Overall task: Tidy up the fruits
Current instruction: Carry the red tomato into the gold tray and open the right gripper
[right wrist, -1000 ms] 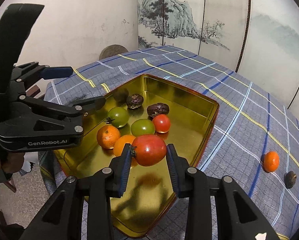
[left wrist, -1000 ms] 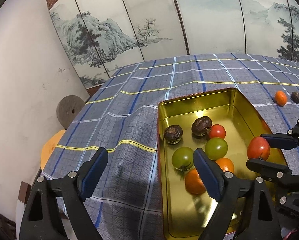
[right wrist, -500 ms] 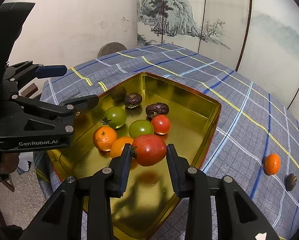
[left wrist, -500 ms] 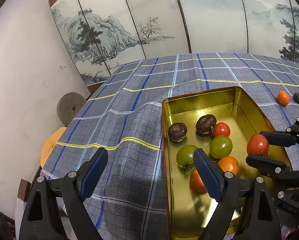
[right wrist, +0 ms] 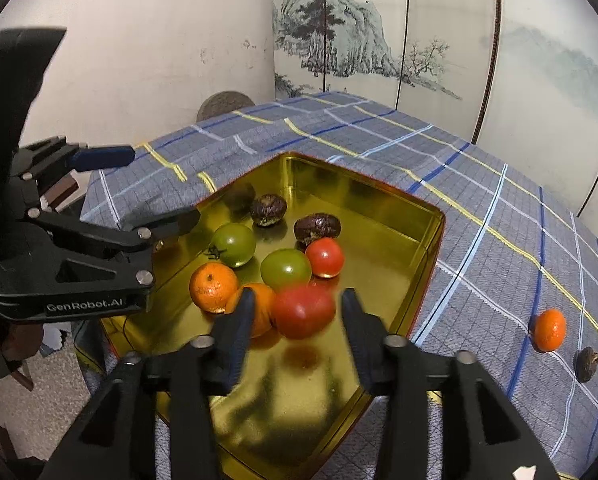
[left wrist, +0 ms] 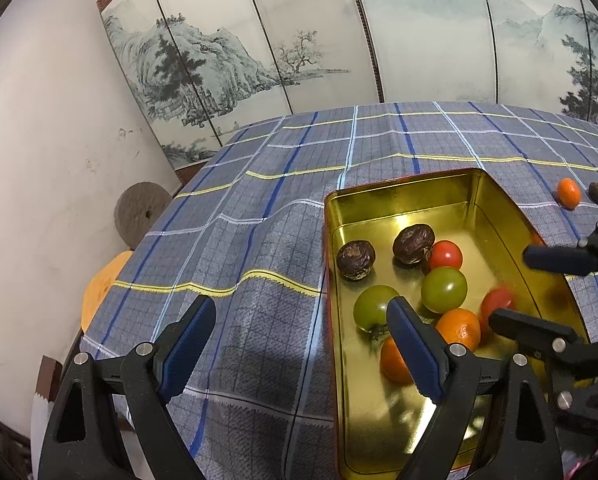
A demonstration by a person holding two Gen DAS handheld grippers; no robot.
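A gold tin tray (right wrist: 399, 208) (left wrist: 395, 196) on the checked cloth holds two dark wrinkled fruits (right wrist: 317, 227), two green tomatoes (right wrist: 285, 268), a small red tomato (right wrist: 325, 258) and two oranges (right wrist: 213, 287). My right gripper (right wrist: 299, 312) is open over the tray; a big red tomato (right wrist: 303, 311), blurred, is loose between its spread fingers, also in the left wrist view (left wrist: 497, 304). My left gripper (left wrist: 299, 336) is open and empty at the tray's near left edge.
An orange (right wrist: 549, 330) (left wrist: 568, 193) and a dark fruit (right wrist: 587, 360) (left wrist: 597, 193) lie on the cloth right of the tray. Painted folding screens stand behind the table. A round stone disc (left wrist: 141, 220) leans on the wall at left.
My right gripper has opened and let go of the big red tomato, which drops toward the fruit in the tray. The left gripper stays open, nearly still.
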